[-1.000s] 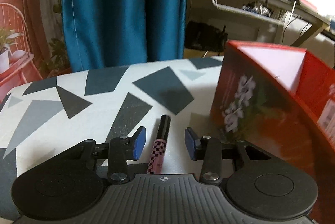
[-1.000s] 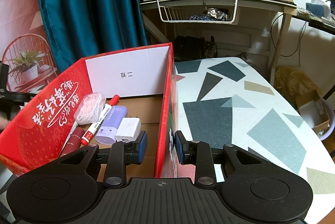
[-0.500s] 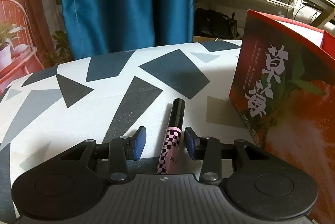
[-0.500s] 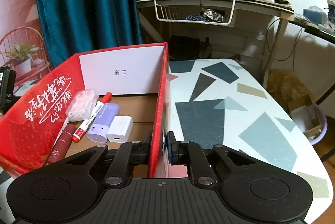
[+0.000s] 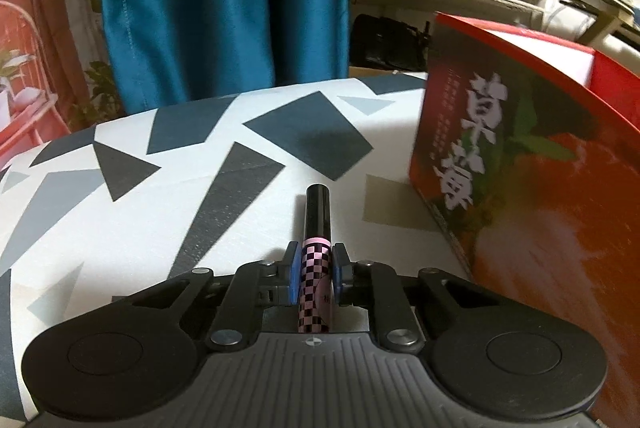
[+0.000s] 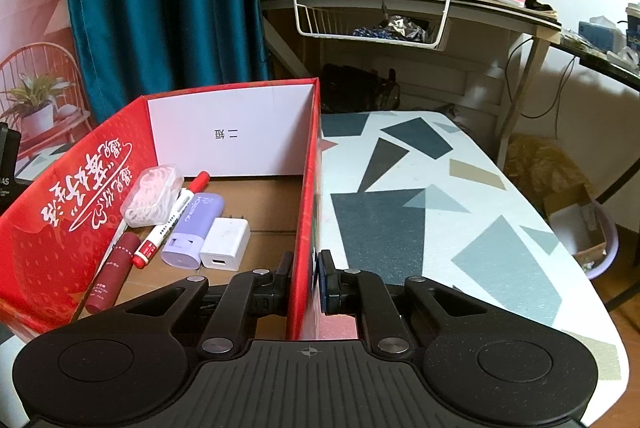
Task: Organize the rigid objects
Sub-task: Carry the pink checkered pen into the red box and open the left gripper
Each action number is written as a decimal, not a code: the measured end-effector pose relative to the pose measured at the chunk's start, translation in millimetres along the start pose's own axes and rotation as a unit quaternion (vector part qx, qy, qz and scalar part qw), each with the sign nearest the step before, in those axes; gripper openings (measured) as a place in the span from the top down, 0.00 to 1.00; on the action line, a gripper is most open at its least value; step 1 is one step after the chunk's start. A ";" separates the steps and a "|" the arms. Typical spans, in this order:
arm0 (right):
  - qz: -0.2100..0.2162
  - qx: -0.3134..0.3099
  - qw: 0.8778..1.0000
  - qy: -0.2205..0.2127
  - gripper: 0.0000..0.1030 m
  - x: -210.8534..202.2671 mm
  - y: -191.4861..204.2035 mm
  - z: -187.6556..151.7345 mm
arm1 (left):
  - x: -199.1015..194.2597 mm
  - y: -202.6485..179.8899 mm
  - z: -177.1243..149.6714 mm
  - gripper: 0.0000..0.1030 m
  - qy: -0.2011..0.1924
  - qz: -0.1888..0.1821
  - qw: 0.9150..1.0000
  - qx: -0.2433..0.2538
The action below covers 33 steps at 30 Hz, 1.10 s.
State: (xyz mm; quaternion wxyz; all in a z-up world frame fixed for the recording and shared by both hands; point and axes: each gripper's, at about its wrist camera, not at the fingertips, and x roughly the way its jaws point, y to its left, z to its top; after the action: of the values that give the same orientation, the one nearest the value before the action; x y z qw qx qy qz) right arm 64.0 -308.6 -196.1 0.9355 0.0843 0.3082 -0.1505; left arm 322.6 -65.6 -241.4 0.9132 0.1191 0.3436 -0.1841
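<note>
Two tongs are engaged at once on my feeds. On the left wrist view, my left tongs (image 5: 313, 278) have just been closing and now clamp the pink-and-black checkered tube (image 5: 316, 268), with both blue pads (image 5: 294, 278) pressed against its checkered section. Its black cap end projects forward past the fingertips, over the desk (image 5: 160, 208), which carries a white cover with grey and dark geometric patches. I see the red box (image 5: 520, 188) standing just to the right of the tube, its printed outer face turned toward this camera; tube and box are apart. On the right wrist view, my right tongs (image 6: 306, 278) are closed on the right-hand wall of the same red box (image 6: 308, 188), one finger inside the box and one outside, both pads tight on the cardboard. Inside the box, along the left wall, I count a dark red tube (image 6: 112, 274), a red-capped marker (image 6: 172, 220), a lavender case (image 6: 194, 230), a white charger plug (image 6: 226, 244) and a clear bag of white loops (image 6: 150, 196). These items lie close together on the brown floor of the box, several touching. A teal curtain (image 6: 160, 0) hangs behind the desk.
</note>
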 end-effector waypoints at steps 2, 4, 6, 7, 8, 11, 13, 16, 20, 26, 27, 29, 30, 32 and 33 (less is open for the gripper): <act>0.000 -0.001 1.000 0.000 0.89 0.0 0.0 -0.1 | -2.6 -3.4 -0.6 0.83 0.004 0.003 1.000 0.011; 0.000 -0.001 1.000 0.000 0.89 -0.1 0.1 -0.2 | -7.7 -4.2 -1.3 0.83 0.004 -0.004 1.000 0.012; 0.000 -0.001 1.000 0.000 0.89 -0.1 0.0 -0.2 | -13.6 -4.0 -1.8 0.83 0.000 -0.009 1.000 0.012; 0.000 0.000 1.000 0.000 0.89 -0.1 -0.1 -0.2 | -17.0 -4.0 -1.9 0.83 -0.004 -0.011 1.000 0.012; 0.000 0.000 1.000 0.000 0.89 -0.2 -0.2 -0.2 | -20.5 -4.0 -2.2 0.83 -0.007 -0.014 1.000 0.011; -0.001 0.002 1.000 -0.001 0.90 0.2 -0.2 -0.4 | -31.4 -4.7 -2.4 0.83 -0.013 -0.019 1.000 0.014; -0.003 -0.001 1.000 0.000 0.90 0.2 0.7 0.1 | -39.9 -4.2 -1.4 0.83 -0.020 -0.022 0.999 0.016; -0.004 -0.002 1.000 0.001 0.90 0.1 1.0 0.1 | -49.3 -2.3 2.1 0.83 -0.033 -0.027 0.999 0.013; -0.004 0.001 1.000 0.000 0.90 0.2 0.9 -0.2 | -61.7 -2.5 6.6 0.83 -0.046 -0.030 0.998 0.006; -0.008 0.001 1.000 -0.005 0.90 0.0 1.2 -0.8 | -82.2 -8.0 14.1 0.83 -0.071 -0.037 0.997 -0.002; -0.008 0.002 1.000 -0.006 0.90 0.0 0.9 -1.3 | -84.7 -9.8 15.5 0.83 -0.074 -0.038 0.997 -0.002; -0.006 0.003 1.000 -0.008 0.90 -0.5 0.2 -2.1 | -89.5 -14.1 18.6 0.83 -0.081 -0.041 0.996 0.003; -0.006 0.003 1.000 -0.008 0.90 -0.7 0.0 -2.4 | -92.5 -16.7 21.3 0.83 -0.085 -0.044 0.995 0.005; -0.005 0.004 1.000 -0.009 0.90 -0.8 -0.3 -2.4 | -98.4 -19.5 24.8 0.83 -0.093 -0.051 0.994 0.005; -0.004 0.004 1.000 -0.009 0.90 -0.9 -0.7 -2.4 | -101.2 -22.0 27.4 0.83 -0.098 -0.055 0.994 0.007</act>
State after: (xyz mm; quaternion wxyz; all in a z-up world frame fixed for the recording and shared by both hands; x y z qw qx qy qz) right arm 61.9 -308.4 -197.5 0.9372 0.0852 0.2999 -0.1564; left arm 259.1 -69.1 -155.3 0.9301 0.0881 0.2575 -0.2468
